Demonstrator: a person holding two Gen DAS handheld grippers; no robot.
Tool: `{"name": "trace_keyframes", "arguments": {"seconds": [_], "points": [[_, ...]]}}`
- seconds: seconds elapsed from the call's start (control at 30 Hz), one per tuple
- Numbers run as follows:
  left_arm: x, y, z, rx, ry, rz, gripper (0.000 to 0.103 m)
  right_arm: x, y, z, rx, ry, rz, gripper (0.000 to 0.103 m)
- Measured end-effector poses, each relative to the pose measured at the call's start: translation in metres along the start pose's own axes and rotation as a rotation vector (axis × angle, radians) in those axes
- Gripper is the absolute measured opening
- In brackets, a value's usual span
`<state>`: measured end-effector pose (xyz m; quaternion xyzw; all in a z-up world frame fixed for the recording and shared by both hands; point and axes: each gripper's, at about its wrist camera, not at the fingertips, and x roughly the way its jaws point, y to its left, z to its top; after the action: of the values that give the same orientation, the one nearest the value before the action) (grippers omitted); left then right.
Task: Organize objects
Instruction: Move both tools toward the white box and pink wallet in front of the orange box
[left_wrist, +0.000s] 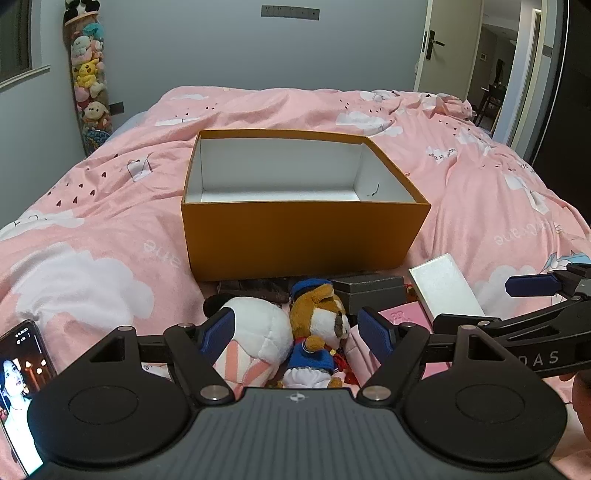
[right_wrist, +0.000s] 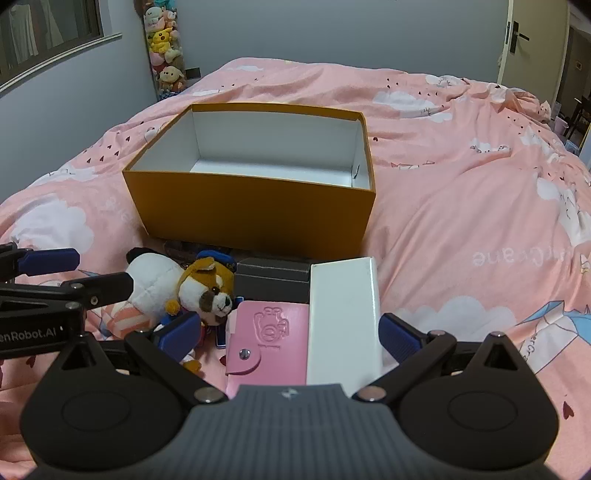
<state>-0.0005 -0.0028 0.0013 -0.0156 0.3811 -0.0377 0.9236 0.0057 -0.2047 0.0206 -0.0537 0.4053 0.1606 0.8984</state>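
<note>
An empty orange box (left_wrist: 303, 236) (right_wrist: 255, 214) with a white inside stands on the pink bed. In front of it lie a white plush (left_wrist: 258, 332) (right_wrist: 151, 280), a brown plush dog in blue (left_wrist: 321, 321) (right_wrist: 207, 291), a dark grey box (left_wrist: 369, 288) (right_wrist: 273, 275), a pink wallet (right_wrist: 269, 339) (left_wrist: 402, 315) and a white box (right_wrist: 343, 321) (left_wrist: 443, 288). My left gripper (left_wrist: 299, 336) is open, its pads either side of the two plush toys without pressing them. My right gripper (right_wrist: 288, 336) is open above the wallet and white box.
A phone (left_wrist: 22, 373) with a lit screen lies at the left edge of the bed. A tall column of plush toys (left_wrist: 90, 81) stands against the far wall. An open door (left_wrist: 432, 40) is at the back right. The pink duvet (right_wrist: 461, 192) spreads around the box.
</note>
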Motion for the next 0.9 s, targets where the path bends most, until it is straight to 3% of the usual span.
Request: {"name": "trace_keyframes", "arguments": {"seconds": [0.9], "points": [[0.0060,0.0041,-0.0003,-0.021,0.042,0.010,0.088,0.0070,-0.0038,-0.0009,0.016,0.044,-0.017,0.102]]}}
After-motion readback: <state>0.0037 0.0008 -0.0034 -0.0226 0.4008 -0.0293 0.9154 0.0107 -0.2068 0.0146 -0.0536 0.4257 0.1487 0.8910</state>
